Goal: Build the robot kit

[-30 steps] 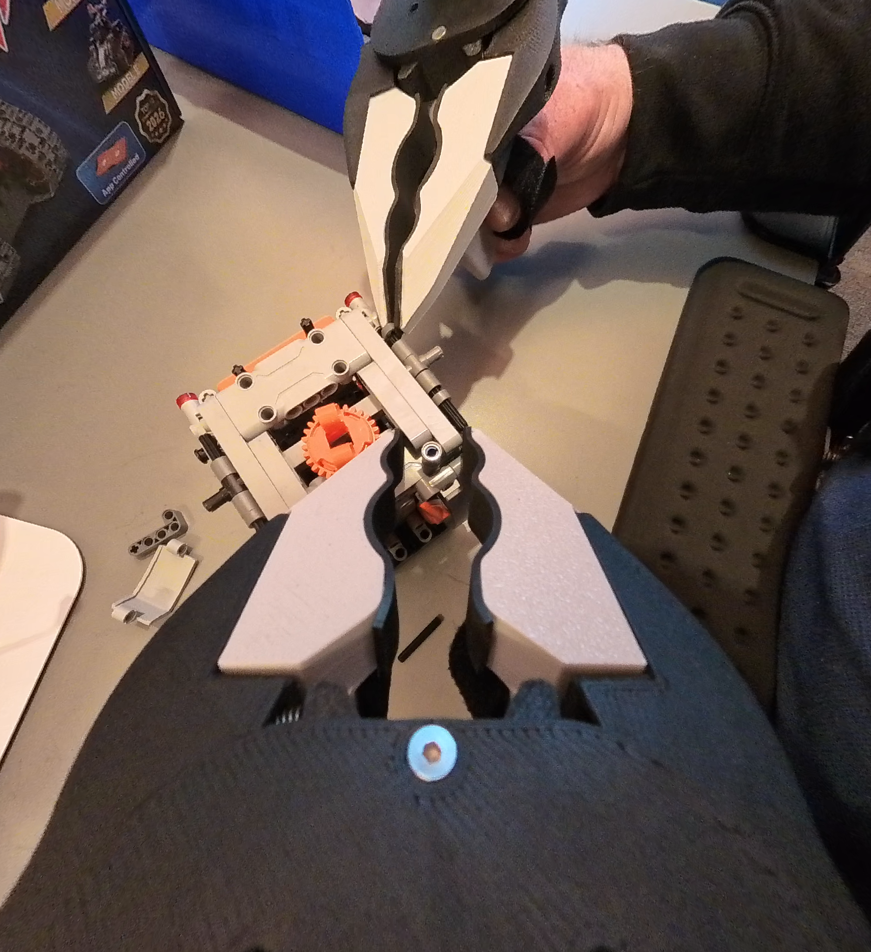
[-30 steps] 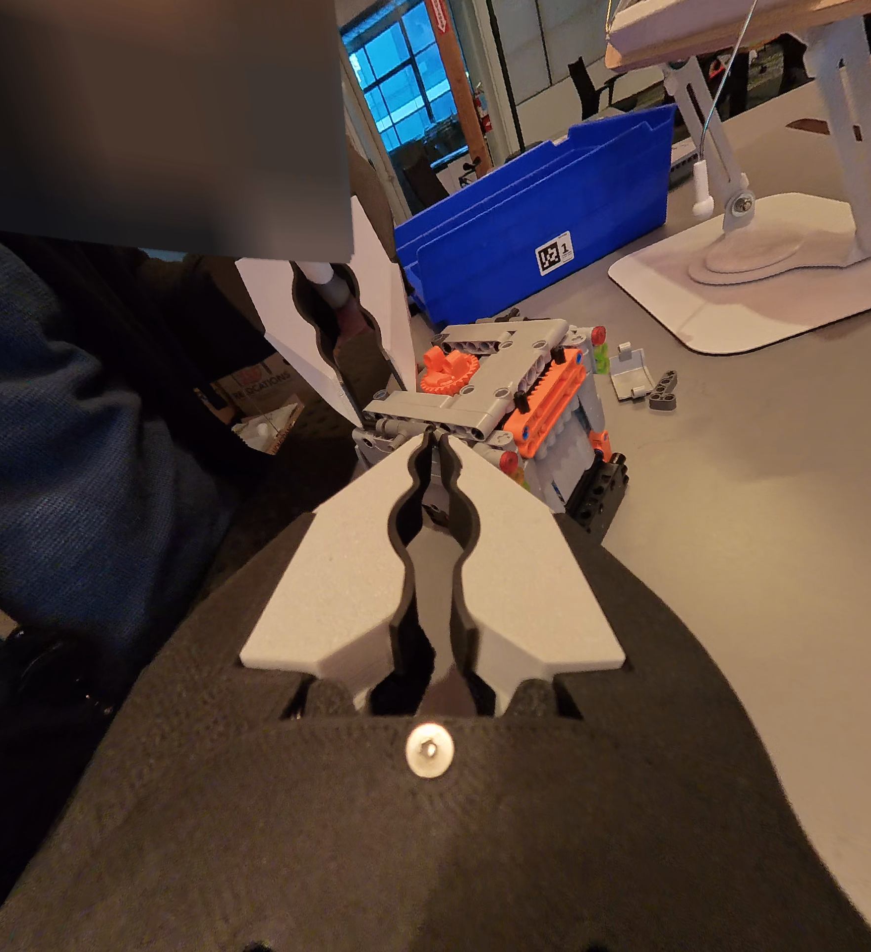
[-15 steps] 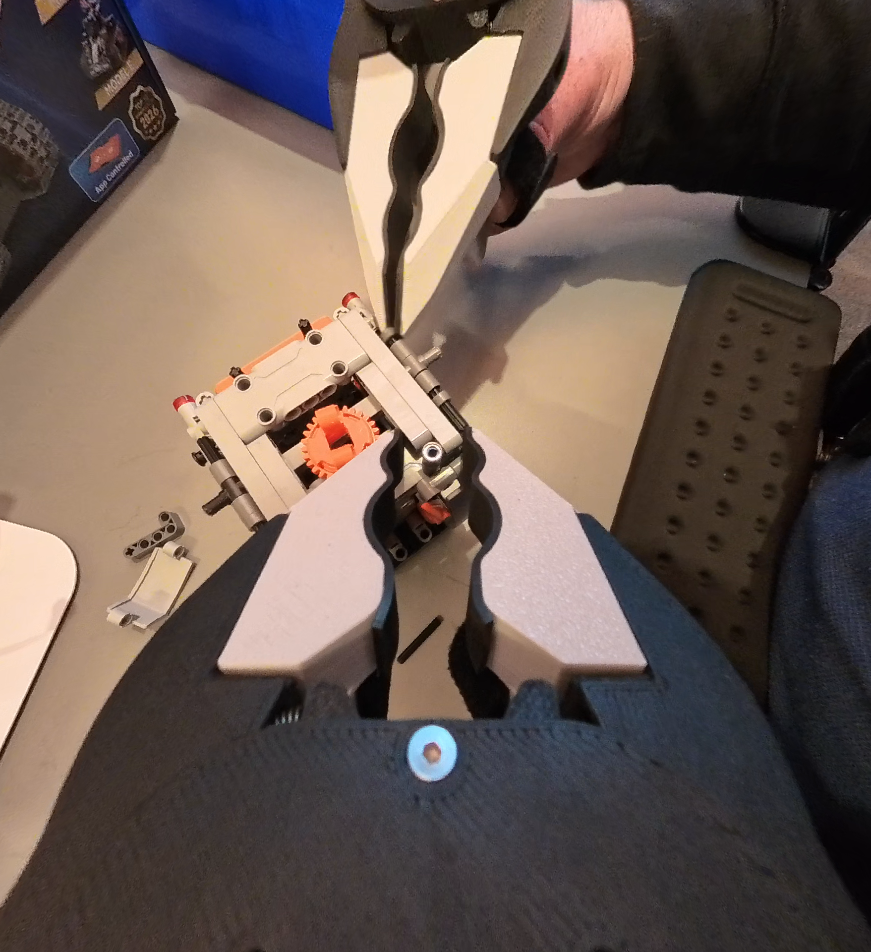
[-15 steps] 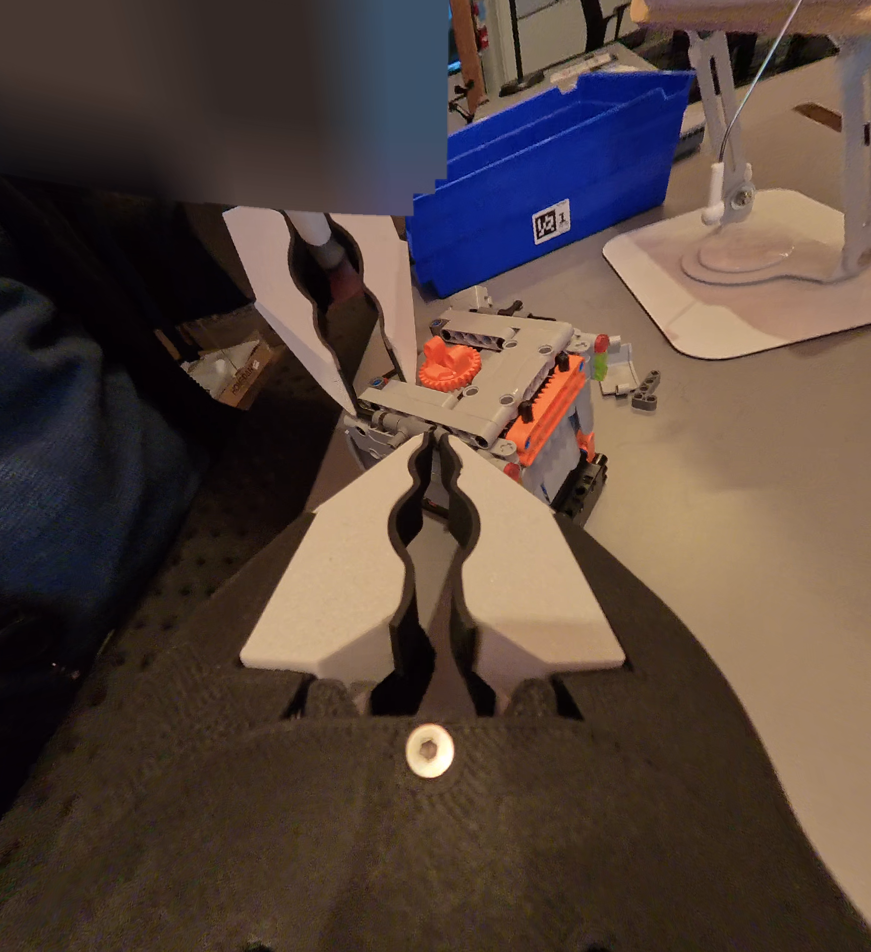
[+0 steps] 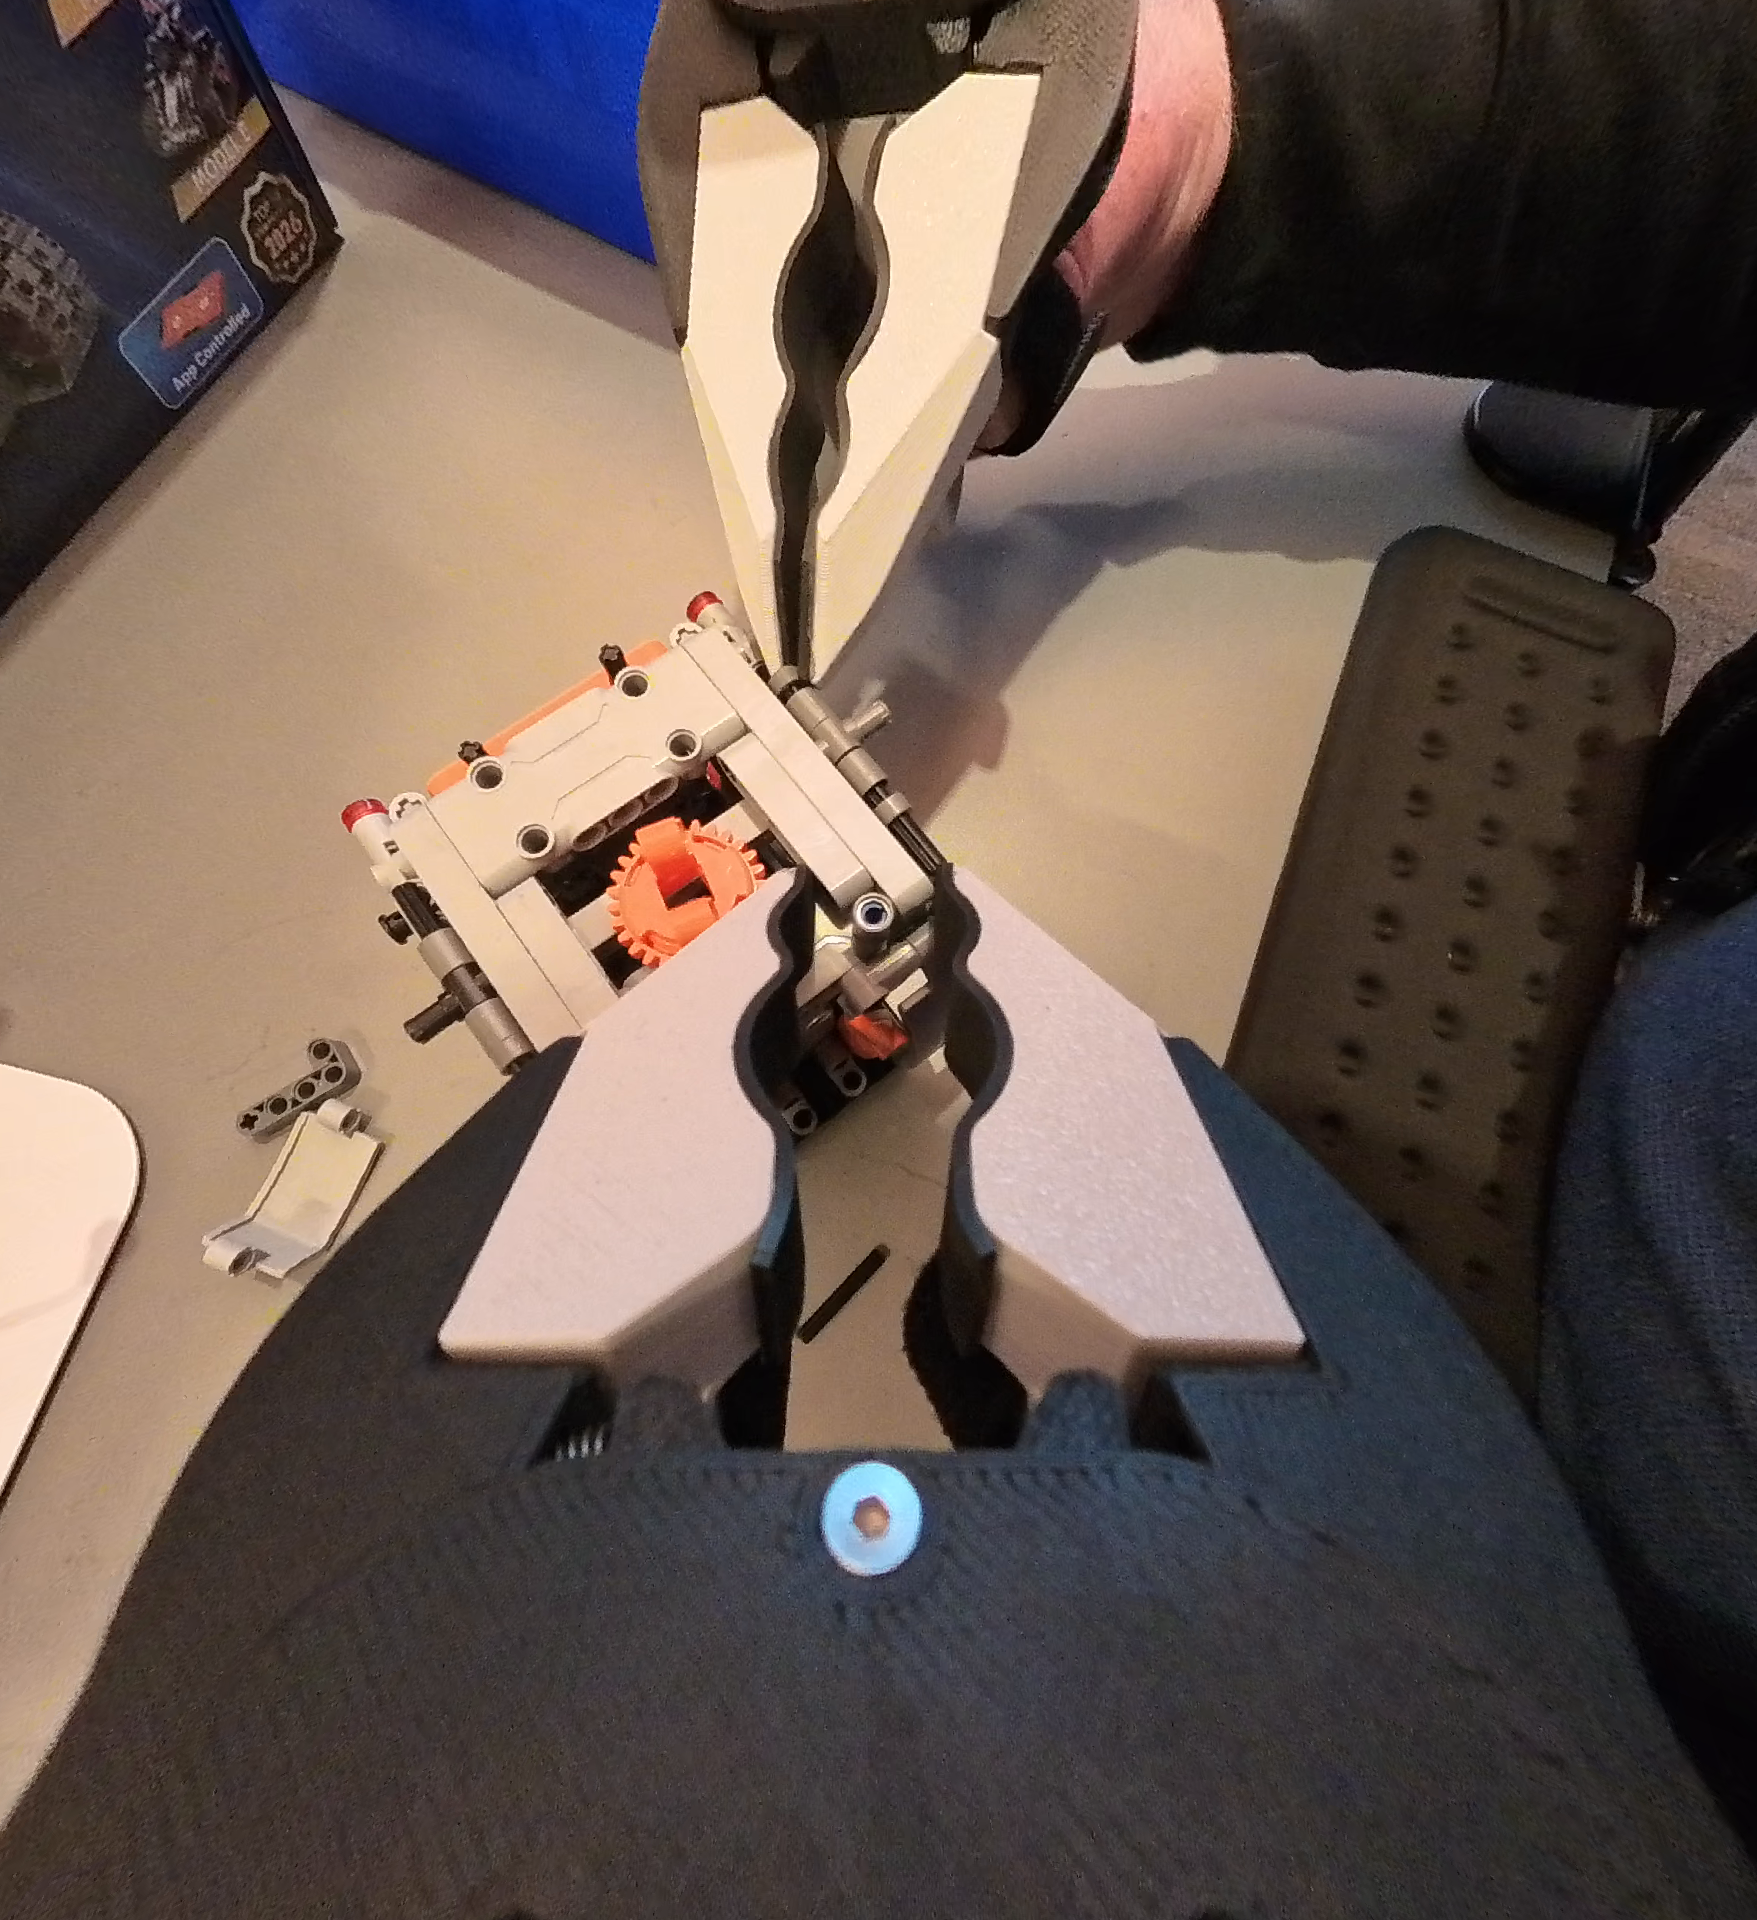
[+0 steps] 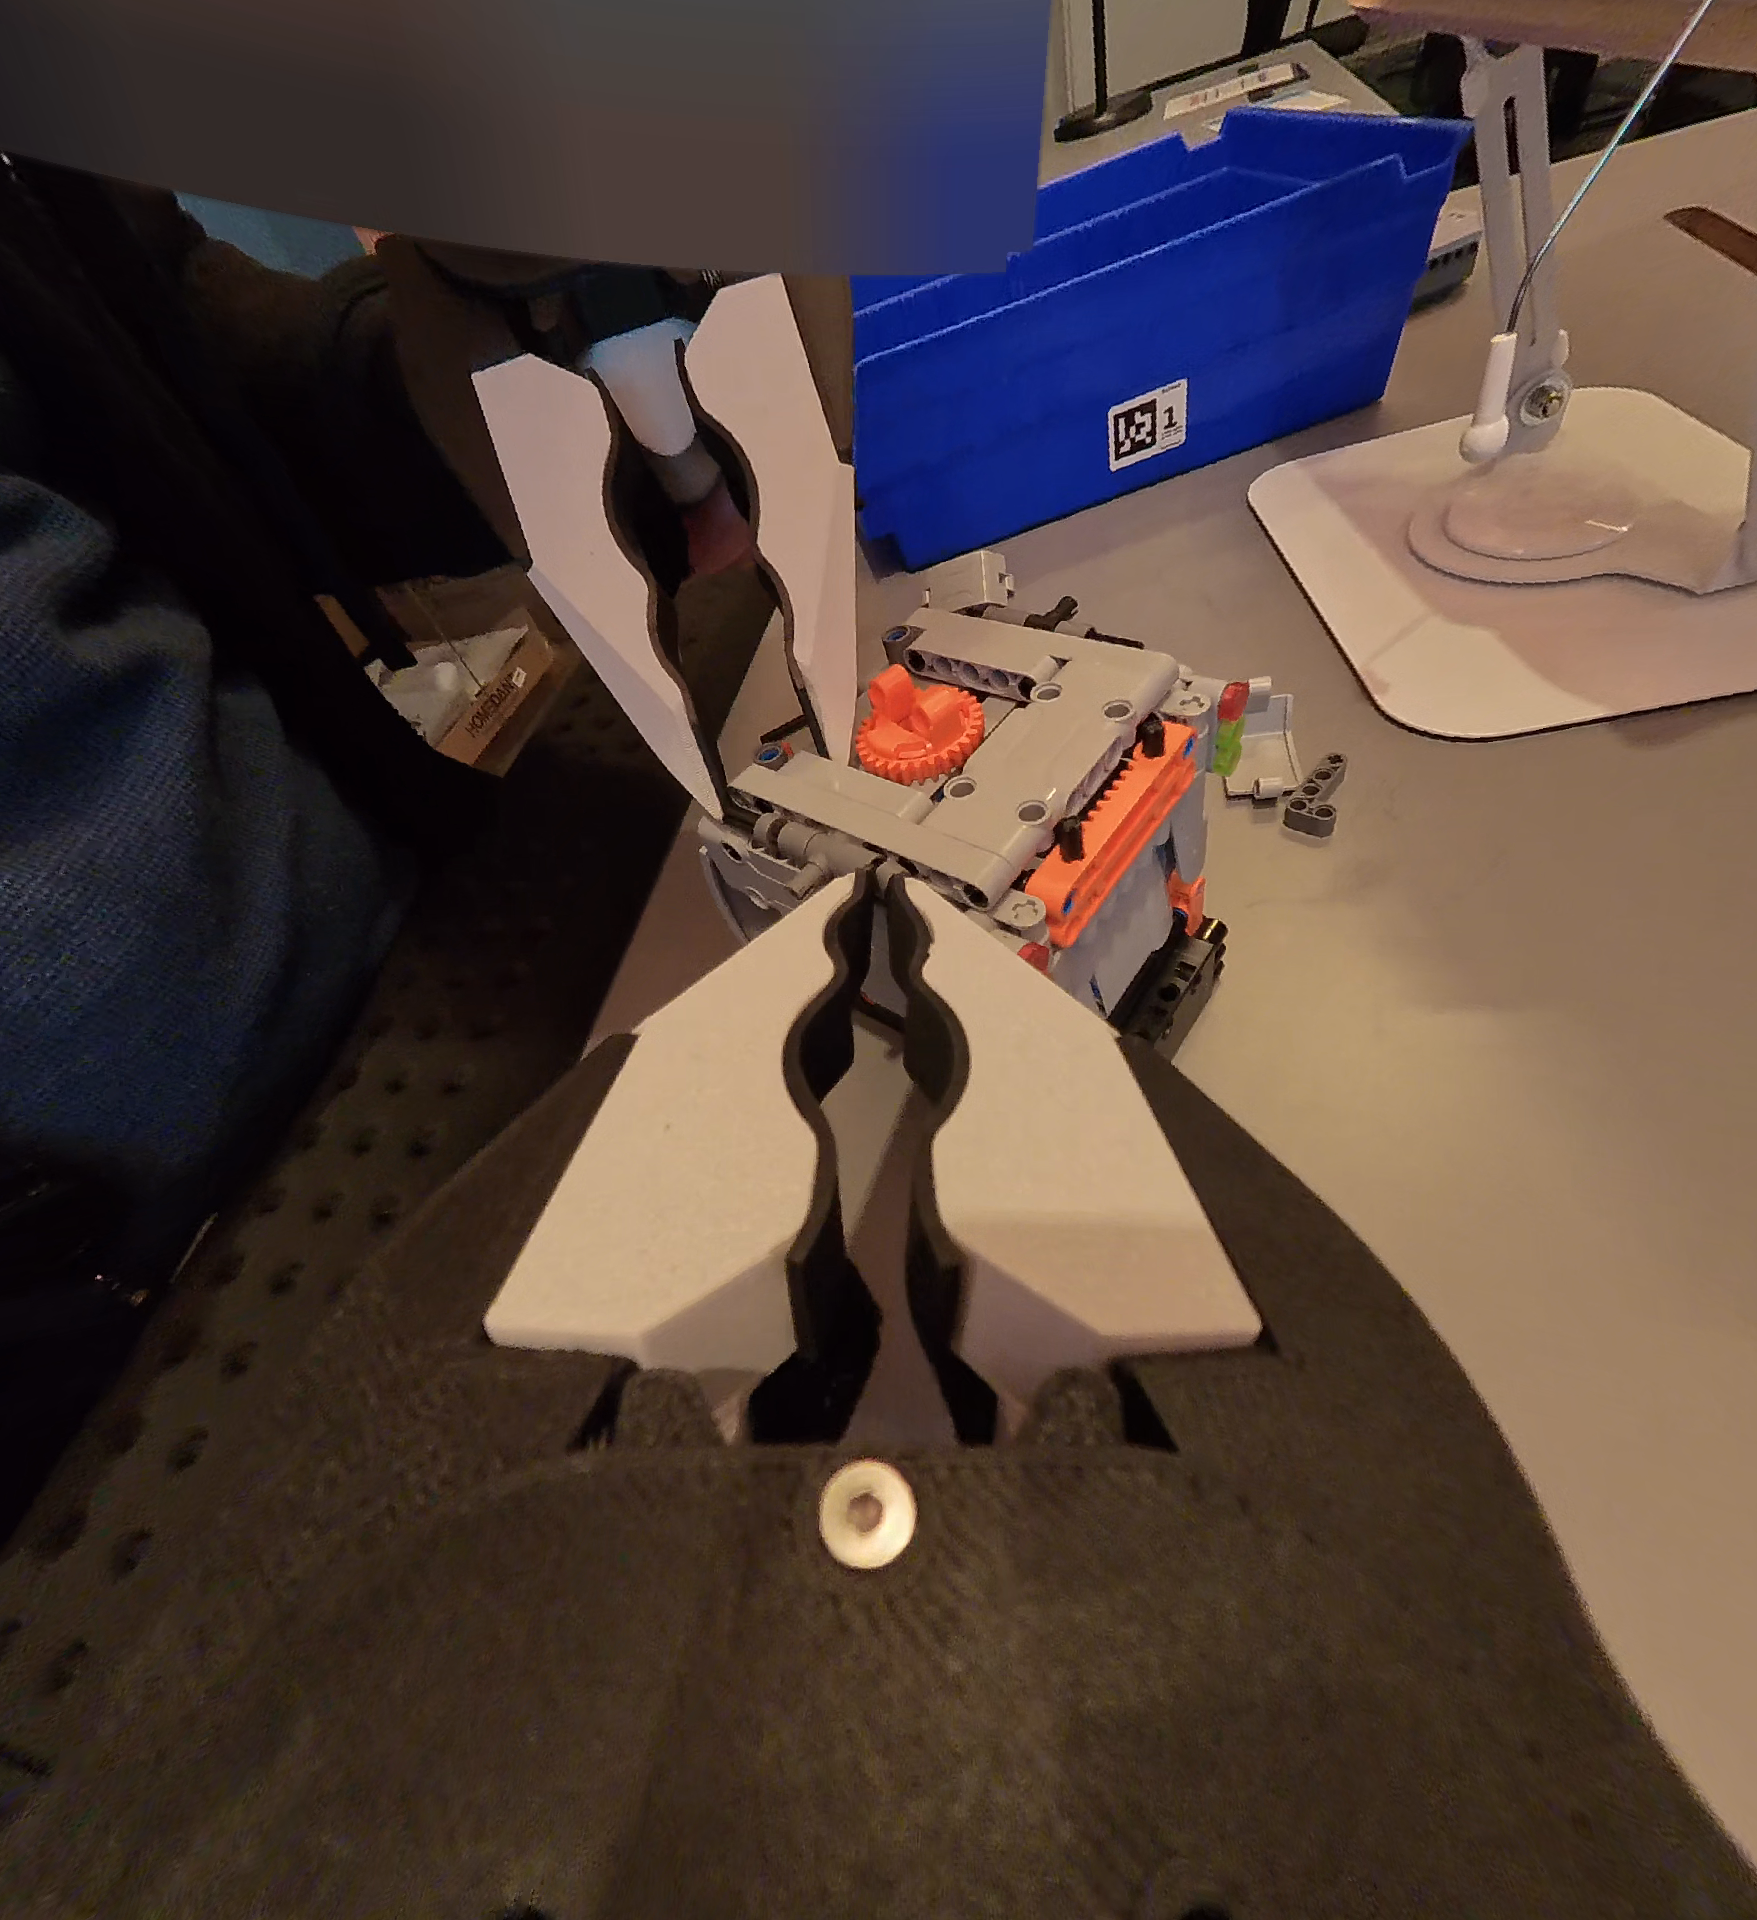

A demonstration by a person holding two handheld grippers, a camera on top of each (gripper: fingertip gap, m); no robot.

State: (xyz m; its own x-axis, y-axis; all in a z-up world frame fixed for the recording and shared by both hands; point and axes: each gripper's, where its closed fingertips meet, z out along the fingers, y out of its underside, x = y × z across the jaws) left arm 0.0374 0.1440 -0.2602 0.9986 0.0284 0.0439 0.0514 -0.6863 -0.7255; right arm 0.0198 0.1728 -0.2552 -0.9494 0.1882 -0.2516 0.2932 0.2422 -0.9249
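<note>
A grey and orange brick model [image 5: 583, 769] with an orange gear [image 5: 682, 894] on top stands on the grey table [image 5: 230, 623] near its edge. My left gripper [image 5: 874, 894] is shut on the model's near corner, its fingers either side of the grey frame. My right gripper [image 6: 876, 883] is shut on a thin black pin on the model's side. In the left wrist view the right gripper [image 5: 791, 655] comes down from above, held by a hand. In the right wrist view the model [image 6: 1061, 727] and the left gripper [image 6: 765, 769] show beyond my fingertips.
A small grey beam [image 5: 302, 1091] and a grey panel [image 5: 292, 1205] lie left of the model. A blue bin [image 6: 1217, 312], a white stand base [image 6: 1580, 582] and a printed box [image 5: 74, 260] stand around. A black perforated armrest [image 5: 1456, 883] lies beside the table edge. Across from one pair of fingers to the other is roughly 4 centimetres.
The right gripper has swung more upright over the model while its tips stayed at the black pin. The model and the left gripper have not moved.
</note>
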